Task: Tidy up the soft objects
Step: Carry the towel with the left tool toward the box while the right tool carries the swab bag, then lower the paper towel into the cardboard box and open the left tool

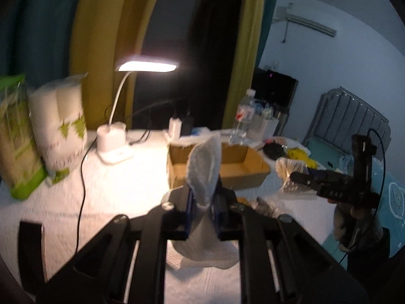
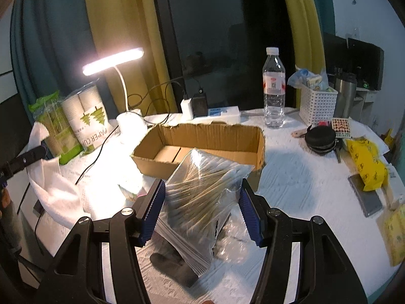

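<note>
Left gripper (image 1: pixel 202 200) clamped on soft white terry cloth (image 1: pixel 203 167), lifted before shallow brown cardboard box (image 1: pixel 243 169). Right gripper (image 2: pixel 201 210) half open, astride clear bag of cotton swabs (image 2: pixel 200 197); grip unclear. Next, probably: cloth into box, released.

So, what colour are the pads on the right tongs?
Dark blue, ribbed pads, on black arms. The right wrist view shows them best.

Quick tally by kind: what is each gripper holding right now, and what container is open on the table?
White cloth, pinched in the left gripper: 1
Clear bag of swabs, held between the right gripper pads: 1
Open cardboard box: 1
Total: 3
</note>
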Available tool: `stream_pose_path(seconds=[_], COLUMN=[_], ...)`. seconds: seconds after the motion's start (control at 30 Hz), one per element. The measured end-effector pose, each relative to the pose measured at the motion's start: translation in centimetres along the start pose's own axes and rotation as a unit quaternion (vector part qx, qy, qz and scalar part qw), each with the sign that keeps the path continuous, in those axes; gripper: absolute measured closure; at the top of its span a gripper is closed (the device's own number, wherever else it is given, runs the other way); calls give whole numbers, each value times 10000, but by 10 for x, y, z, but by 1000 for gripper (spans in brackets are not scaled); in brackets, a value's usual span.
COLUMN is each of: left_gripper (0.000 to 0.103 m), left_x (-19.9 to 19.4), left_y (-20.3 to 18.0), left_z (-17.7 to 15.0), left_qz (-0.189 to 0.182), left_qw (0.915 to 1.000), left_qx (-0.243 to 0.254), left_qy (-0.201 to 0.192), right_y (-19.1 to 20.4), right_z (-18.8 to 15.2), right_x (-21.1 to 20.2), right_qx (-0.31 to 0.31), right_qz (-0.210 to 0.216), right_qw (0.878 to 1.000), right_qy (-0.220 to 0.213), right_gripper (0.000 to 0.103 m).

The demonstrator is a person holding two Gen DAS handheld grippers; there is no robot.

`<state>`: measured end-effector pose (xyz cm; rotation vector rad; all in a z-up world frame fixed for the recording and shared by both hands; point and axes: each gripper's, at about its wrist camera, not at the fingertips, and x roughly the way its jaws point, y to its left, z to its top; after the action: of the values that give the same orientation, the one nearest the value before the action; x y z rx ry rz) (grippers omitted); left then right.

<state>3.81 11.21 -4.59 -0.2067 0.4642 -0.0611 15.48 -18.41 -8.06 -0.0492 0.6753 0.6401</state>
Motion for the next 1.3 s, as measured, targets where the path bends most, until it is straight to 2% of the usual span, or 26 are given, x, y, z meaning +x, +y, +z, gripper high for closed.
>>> stream_pose_path(seconds=[0.2,0.57,0.87,1.17,1.3], left_gripper=[90,90,90,90,90], left_x=[20,80,129,183,201], left_y=[-14,-30,-46,-54,-54], left_z=[28,57,69,72,77], left_qz=[-132,-344,-502,-574,-640], left_qw=[9997,9992,9984,9981,9978], left_qx=[177,178,248,58,-66], left_qy=[-141,-47,87,222,158], right_y=[-13,-32,-44,-59,-64], right_z=[15,40,57,68,69], right_x=[2,19,43,74,88], right_qx=[30,-35,-124,-149,-129], right_qz=[-20,-33,92,219,278], right_qw=[10000,9999,9998,9996,9995], right_qy=[-91,-122,-119,-29,38], right_gripper=[42,42,42,42,42])
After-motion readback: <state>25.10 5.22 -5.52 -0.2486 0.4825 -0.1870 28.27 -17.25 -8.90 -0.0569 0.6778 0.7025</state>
